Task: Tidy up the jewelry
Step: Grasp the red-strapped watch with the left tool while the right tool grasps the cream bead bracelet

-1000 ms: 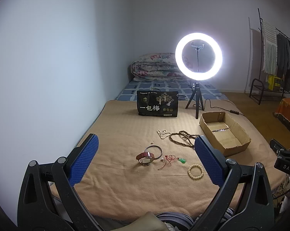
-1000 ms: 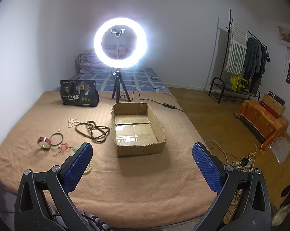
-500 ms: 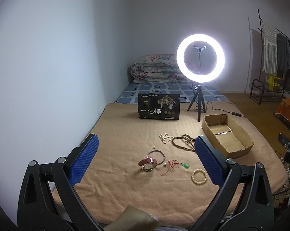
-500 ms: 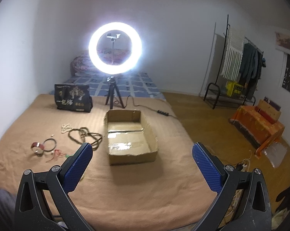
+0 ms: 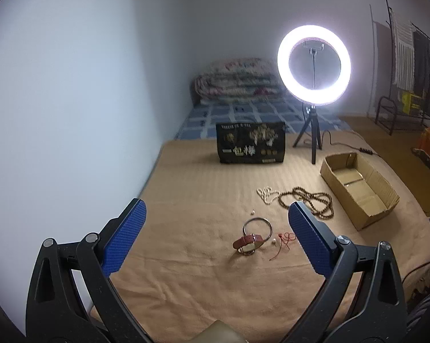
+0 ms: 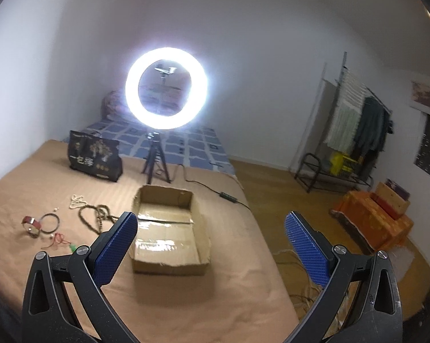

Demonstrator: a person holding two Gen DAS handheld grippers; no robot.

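Observation:
Jewelry lies scattered on a tan blanket [image 5: 192, 200]. A red-strap watch [image 5: 247, 241] rests against a thin bangle [image 5: 257, 225]. A red cord charm [image 5: 285, 240], a white bead necklace [image 5: 265, 193] and a long brown bead necklace [image 5: 309, 200] lie nearby. An open, empty cardboard box [image 5: 357, 185] sits to their right; it also shows in the right wrist view [image 6: 169, 228]. My left gripper [image 5: 215, 240] is open above the blanket, short of the watch. My right gripper [image 6: 212, 248] is open, held in front of the box.
A lit ring light on a tripod [image 5: 313, 65] and a black printed bag [image 5: 250, 143] stand at the back of the blanket. A wall runs along the left. A clothes rack [image 6: 355, 134] and an orange-covered box [image 6: 377, 220] stand on the wooden floor to the right.
Both grippers have moved forward, closer to the jewelry and the box. The left view has swung left, so its right finger now hides the pale bead bracelet. Both stay open.

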